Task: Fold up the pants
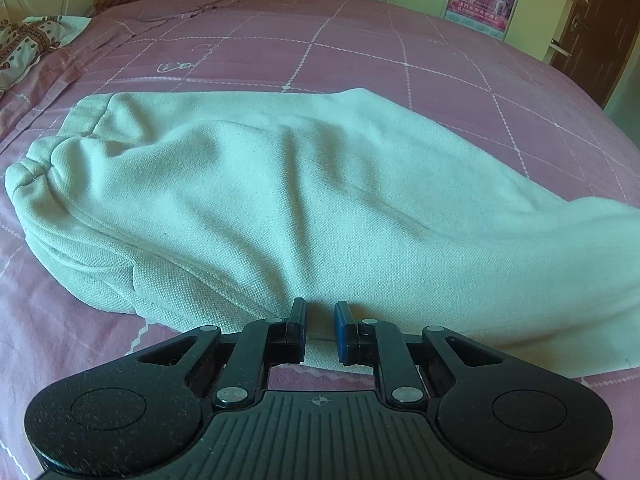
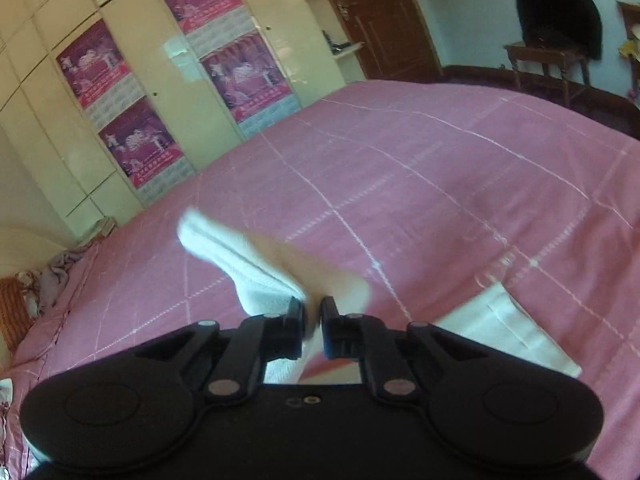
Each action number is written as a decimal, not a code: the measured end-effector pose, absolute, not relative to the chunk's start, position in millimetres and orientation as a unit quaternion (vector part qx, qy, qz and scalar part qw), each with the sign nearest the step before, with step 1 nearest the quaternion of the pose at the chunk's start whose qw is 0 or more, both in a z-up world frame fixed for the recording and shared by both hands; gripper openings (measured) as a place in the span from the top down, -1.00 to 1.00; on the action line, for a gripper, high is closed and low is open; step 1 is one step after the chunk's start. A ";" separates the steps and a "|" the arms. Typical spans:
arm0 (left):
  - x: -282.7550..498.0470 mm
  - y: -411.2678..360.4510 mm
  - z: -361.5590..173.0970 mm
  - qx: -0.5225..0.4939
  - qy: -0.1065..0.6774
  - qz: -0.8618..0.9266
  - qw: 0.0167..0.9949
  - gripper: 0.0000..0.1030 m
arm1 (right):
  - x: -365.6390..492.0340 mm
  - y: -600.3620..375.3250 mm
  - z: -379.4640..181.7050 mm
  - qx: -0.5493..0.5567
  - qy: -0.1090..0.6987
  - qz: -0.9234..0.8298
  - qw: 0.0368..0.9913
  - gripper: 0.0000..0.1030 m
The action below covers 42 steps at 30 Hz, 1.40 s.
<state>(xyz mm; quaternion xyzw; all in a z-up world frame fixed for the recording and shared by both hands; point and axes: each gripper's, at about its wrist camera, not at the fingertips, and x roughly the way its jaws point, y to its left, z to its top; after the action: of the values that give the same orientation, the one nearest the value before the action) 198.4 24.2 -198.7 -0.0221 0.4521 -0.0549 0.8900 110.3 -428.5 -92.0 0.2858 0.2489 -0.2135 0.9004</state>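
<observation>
The left gripper (image 1: 320, 328) sits at 6 o'clock in its view, low over the pink bed cover (image 1: 360, 52). Its jaws are pinched on the near edge of the white pants (image 1: 280, 200); a strip of cloth shows between the blue pads.

The right gripper (image 2: 314, 326) is also at 6 o'clock in its own view. Its jaws are shut on a fold of the same pants, and the end of the cloth sticks up toward 11 o'clock. This picture is blurry, so the hand looks to be moving.

To do this step well, I think both grips must stay tight. The right hand should carry its end over in one smooth sweep and keep the edges lined up. The left hand should hold its edge down flat so the pile does not slide.

The pants lie across the bed in the left view, just past the gripper. Their long way runs from 9 o'clock to 3 o'clock. A bunched end sits at 9 o'clock, and the other end runs off at 3 o'clock.

Far back, cupboard doors (image 2: 120, 8) with pink posters (image 2: 96, 64) stand beyond the bed.
</observation>
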 end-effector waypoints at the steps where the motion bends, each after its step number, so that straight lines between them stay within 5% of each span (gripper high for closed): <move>1: 198.0 23.2 -198.9 -0.018 0.451 -0.055 0.891 0.71 | 102.0 -437.7 -112.0 0.289 0.270 -0.239 0.887 0.89; 5: 198.0 20.4 -198.6 -0.004 0.451 -0.055 0.891 0.71 | 70.3 -469.8 -186.8 0.355 0.343 -0.277 0.824 0.88; 9: 198.2 19.3 -198.8 -0.001 0.452 -0.049 0.891 0.71 | 69.2 -469.3 -183.3 0.338 0.335 -0.258 0.841 0.58; 14: 197.0 15.6 -200.1 0.008 0.449 -0.045 0.892 0.71 | 76.7 -490.4 -184.9 0.351 0.330 -0.281 0.830 0.57; 18: 197.3 13.9 -199.9 0.021 0.450 -0.051 0.892 0.71 | 79.2 -504.2 -182.1 0.349 0.333 -0.282 0.829 0.87; 22: 198.7 15.3 -198.7 0.031 0.452 -0.062 0.889 0.70 | 64.8 -489.7 -142.9 0.297 0.295 -0.241 0.876 0.91; 27: 198.3 13.7 -197.8 0.041 0.450 -0.065 0.890 0.70 | 45.2 -504.8 -191.3 0.275 0.371 -0.273 0.844 0.93; 31: 196.5 6.1 -193.3 0.062 0.449 -0.065 0.889 0.70 | 43.8 -504.7 -185.3 0.289 0.351 -0.274 0.848 0.57; 35: 191.8 -1.5 -184.1 0.047 0.448 -0.084 0.889 0.70 | 46.4 -507.7 -180.4 0.310 0.346 -0.254 0.848 0.53; 42: 187.7 -34.7 -180.3 0.027 0.452 -0.124 0.883 0.70 | 50.3 -516.6 -173.5 0.303 0.326 -0.287 0.848 -0.08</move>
<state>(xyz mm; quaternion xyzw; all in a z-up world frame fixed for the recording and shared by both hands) 187.7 -34.7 -180.3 0.0270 0.4523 -0.1245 0.8827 50.4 -516.6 -173.5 0.3030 0.3260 -0.2868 0.8483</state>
